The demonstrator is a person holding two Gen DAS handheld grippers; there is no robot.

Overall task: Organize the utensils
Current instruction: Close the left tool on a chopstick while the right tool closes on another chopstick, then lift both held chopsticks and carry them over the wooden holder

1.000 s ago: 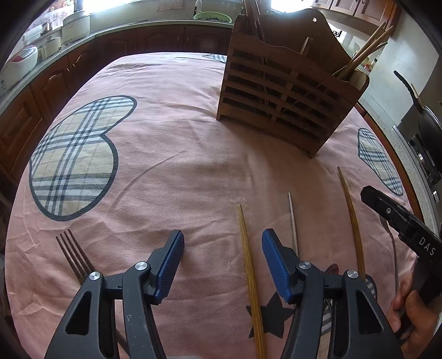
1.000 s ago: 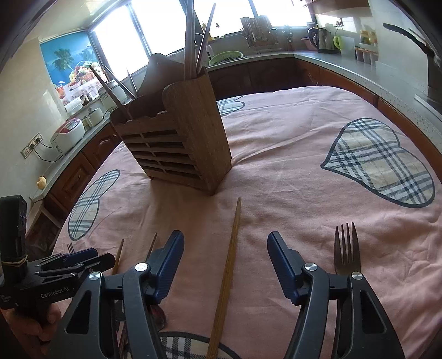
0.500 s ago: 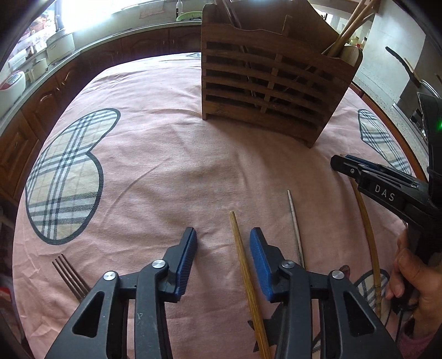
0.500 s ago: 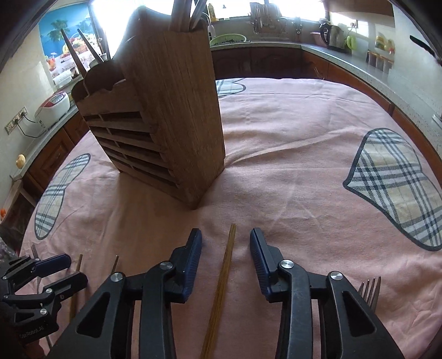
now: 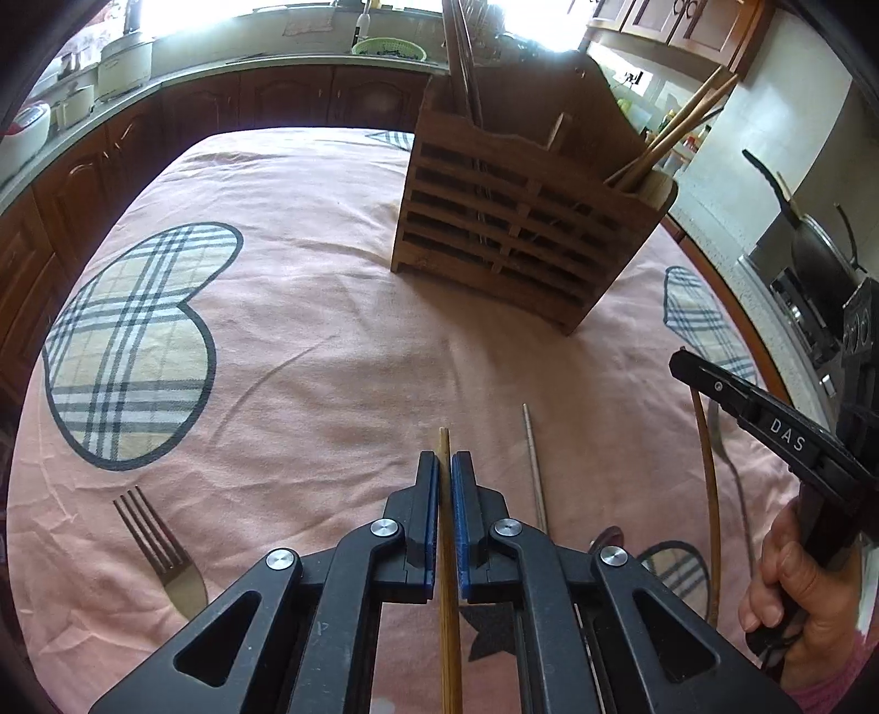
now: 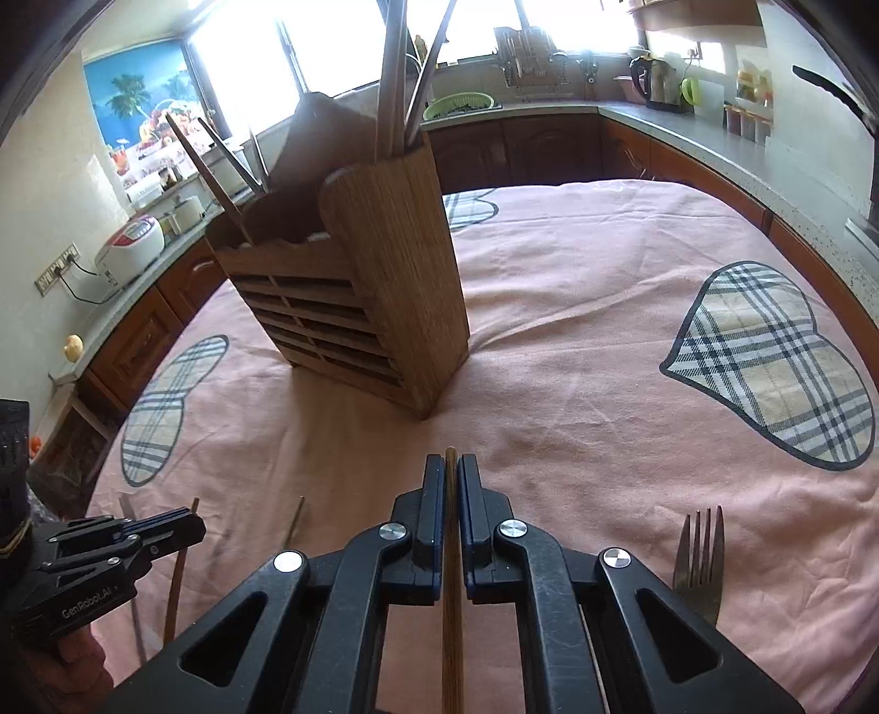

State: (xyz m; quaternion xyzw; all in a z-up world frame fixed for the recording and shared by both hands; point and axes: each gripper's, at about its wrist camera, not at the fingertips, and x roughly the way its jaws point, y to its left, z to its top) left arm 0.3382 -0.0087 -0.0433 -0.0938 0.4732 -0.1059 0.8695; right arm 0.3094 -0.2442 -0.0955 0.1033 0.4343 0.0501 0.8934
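Bright windows [image 6: 340, 49] blazed at the far wall; dark wooden cabinets [image 5: 274, 104] ran under a grey worktop [image 6: 714, 132], tropical poster [image 6: 137, 104] far left.

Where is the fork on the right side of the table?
In the right wrist view, the fork lies flat on the pink tablecloth, just right of the right gripper, below the plaid heart patch.

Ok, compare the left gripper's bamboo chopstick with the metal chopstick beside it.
The bamboo chopstick is tan and thicker; the metal chopstick is grey and thinner. The bamboo one sits clamped in the jaws of the left gripper; the metal one lies free on the tablecloth. Both point toward the holder.
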